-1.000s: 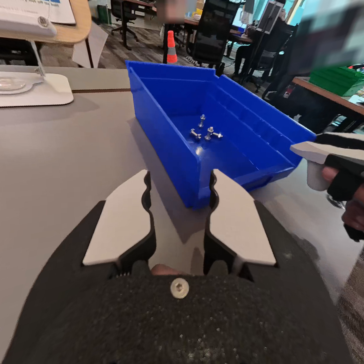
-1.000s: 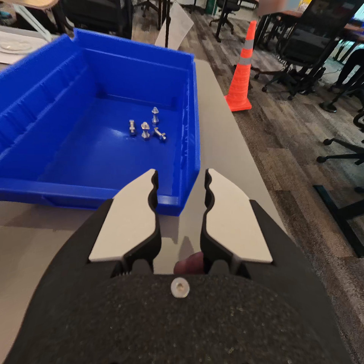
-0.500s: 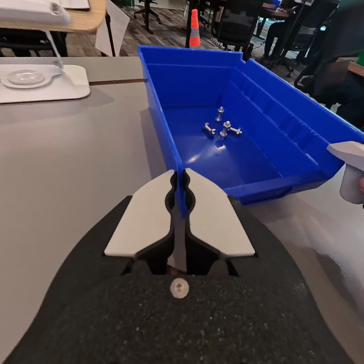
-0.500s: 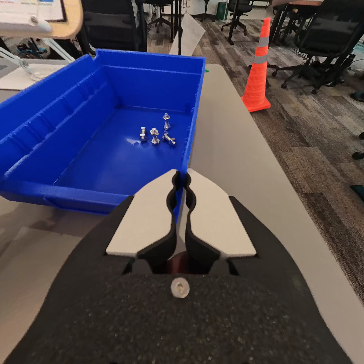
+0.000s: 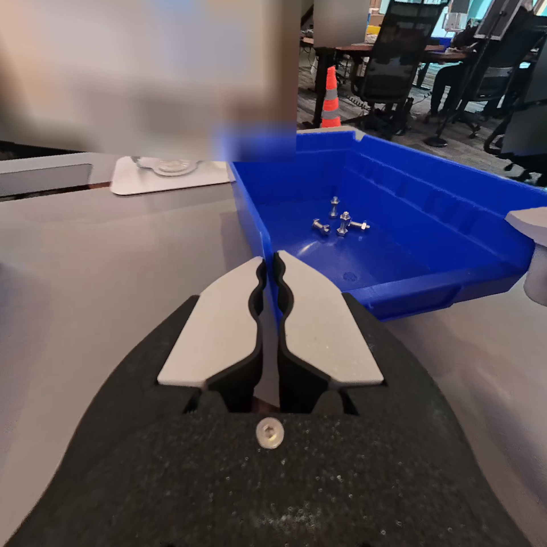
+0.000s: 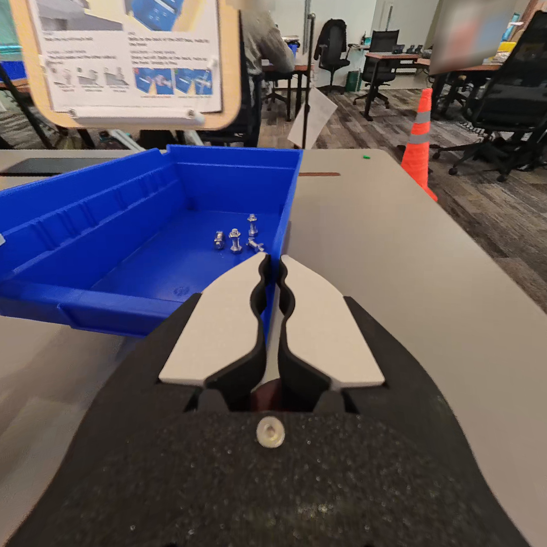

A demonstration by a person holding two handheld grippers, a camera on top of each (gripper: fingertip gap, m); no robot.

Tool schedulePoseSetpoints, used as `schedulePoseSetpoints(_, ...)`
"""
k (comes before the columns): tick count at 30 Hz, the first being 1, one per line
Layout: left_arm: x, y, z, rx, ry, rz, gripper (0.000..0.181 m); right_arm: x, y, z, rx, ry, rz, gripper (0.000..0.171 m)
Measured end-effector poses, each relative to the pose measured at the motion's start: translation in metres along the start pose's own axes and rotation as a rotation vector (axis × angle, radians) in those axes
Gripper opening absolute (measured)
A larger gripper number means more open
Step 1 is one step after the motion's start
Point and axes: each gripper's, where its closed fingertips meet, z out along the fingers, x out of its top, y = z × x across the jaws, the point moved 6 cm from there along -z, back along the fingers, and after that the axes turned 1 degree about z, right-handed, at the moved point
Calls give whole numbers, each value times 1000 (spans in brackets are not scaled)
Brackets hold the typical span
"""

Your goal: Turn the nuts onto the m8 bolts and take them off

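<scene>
The left gripper (image 5: pixel 270 262) was clamped on the blue bin's (image 5: pixel 414 302) left wall, the right gripper (image 6: pixel 274 260) on its right wall. Four bolts (image 5: pixel 340 223) with nuts on lay inside, on the bin floor. The bin sat on a grey table (image 6: pixel 384 236).

Grey table (image 6: pixel 384 266), smooth top. A blue bin (image 5: pixel 444 189) is set directly on it. A flat white stand base (image 5: pixel 165 183) is seen on the tabletop just beside the bin's far left corner. A small green speck (image 6: pixel 366 157) is noted right of the bin's far end.
</scene>
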Motion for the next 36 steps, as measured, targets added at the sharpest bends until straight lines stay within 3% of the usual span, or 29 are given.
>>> schedulePoseSetpoints(10, -4, -110, -71, 190, 51, 0, 4, 3, -129, 12, 182, 33, -34, 3)
schedulePoseSetpoints(17, -19, -166, -98, 254, 48, 3, 5, -7, -191, 21, 257, 20, -65, 4)
schedulePoseSetpoints(30, -54, -190, -88, 222, -74, -84, 5, -32, -210, 31, 268, -133, -125, 6)
schedulePoseSetpoints(33, -58, -187, -87, 209, -67, -90, 12, -35, -209, 32, 281, -144, -118, 8)
schedulePoseSetpoints(36, -60, -184, -90, 189, -72, -80, 30, -32, -206, 31, 250, -136, -158, 31)
